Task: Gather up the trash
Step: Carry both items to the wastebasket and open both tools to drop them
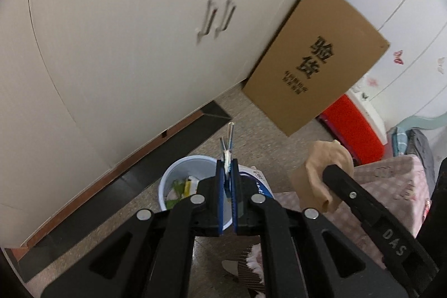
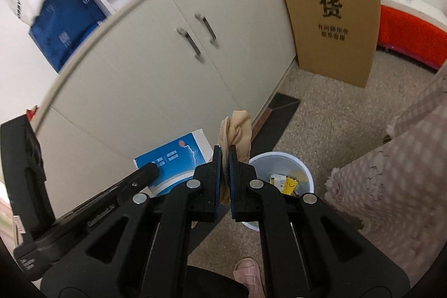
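Two grippers are seen above a pale blue bin (image 1: 178,178) that stands on the speckled floor (image 2: 329,113) in front of a cream cupboard (image 1: 125,46). The left gripper (image 1: 229,169) is clamped tight on a small wrapper with thin blue-and-clear sticks (image 1: 227,147) poking out past the tips; the pads are pressed together around it, almost over the bin's rim. The right gripper (image 2: 225,155) is pinched closed on a beige stocking-like cloth (image 2: 237,130), which is bunched between the blue pads and droops beyond them. In the left wrist view the same cloth is caught to the right, hanging at the tip of the other tool, just beside a pink checked bedcover (image 1: 391,180).

Inside the bin, scraps are made out: yellow packets, green and white bits (image 2: 285,183). A blue-and-white box (image 2: 178,158) is lodged between bin and cupboard, touching the bin's side as far as can be told. A tall brown carton with black characters (image 2: 332,7) is leaned upright against the cupboard's end, and something red (image 2: 410,32) is glimpsed behind it. A pink slipper (image 2: 248,273) is spotted at the bottom edge, below the right gripper.
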`<state>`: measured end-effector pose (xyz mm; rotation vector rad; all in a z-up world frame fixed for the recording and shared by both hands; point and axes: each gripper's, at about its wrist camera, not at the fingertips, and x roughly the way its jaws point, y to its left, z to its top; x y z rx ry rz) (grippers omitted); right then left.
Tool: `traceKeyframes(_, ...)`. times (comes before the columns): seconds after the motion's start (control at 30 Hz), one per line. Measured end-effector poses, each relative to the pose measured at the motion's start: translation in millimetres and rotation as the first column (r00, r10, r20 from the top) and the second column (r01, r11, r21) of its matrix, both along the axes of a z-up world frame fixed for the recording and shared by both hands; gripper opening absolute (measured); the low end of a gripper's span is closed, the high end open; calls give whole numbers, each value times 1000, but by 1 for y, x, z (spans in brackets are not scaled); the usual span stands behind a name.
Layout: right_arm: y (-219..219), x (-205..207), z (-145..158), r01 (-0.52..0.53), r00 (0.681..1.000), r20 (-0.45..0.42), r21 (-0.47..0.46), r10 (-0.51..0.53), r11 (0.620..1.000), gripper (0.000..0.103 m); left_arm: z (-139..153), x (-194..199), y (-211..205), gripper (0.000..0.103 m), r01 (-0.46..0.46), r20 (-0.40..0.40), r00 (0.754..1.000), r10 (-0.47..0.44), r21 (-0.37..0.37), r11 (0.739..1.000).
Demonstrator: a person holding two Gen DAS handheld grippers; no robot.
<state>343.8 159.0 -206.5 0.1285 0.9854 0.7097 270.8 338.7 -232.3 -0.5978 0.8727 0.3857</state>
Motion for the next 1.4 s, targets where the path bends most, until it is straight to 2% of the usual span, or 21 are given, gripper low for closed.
traceKeyframes(0.07,5,7,-17,11,999,-34,-7,-11,1000,12,-13,6,6,4,-5,-28,1000,5,-5,1000)
traceKeyframes(0.1,5,9,-22,15,999,-48,-6,-15,1000,33,-18,8,6,4,-6,-39,999,6,-5,1000)
traceKeyframes(0.13,4,11,-27,22,998,-56,-7,-23,1000,59,-22,10,7,4,-5,-49,999,5,-5,1000)
traceKeyframes(0.17,3,12,-30,31,998,-49,-14,-32,999,61,-26,12,6,4,-3,-60,998,3,-8,1000)
traceKeyframes(0.37,-1,9,-39,42,998,-39,-44,-44,998,61,-39,18,5,4,6,-85,996,-7,-12,1000)
traceKeyframes(0.6,-8,4,-32,58,998,-12,-53,-59,997,61,-33,21,-2,4,20,-79,997,-20,-3,1000)
traceKeyframes(1.07,-34,2,-14,159,985,62,21,-160,987,62,-26,32,-14,5,46,-81,996,-43,31,998)
traceKeyframes(1.3,-40,7,-20,187,981,53,35,-188,982,63,-23,39,-18,7,41,-79,996,-37,47,998)
traceKeyframes(1.37,-41,7,-22,189,981,48,34,-190,981,63,-26,41,-18,15,35,-89,996,-30,53,998)
traceKeyframes(1.4,-41,7,-23,189,981,45,33,-190,981,63,-27,43,-18,38,34,-99,995,-29,54,998)
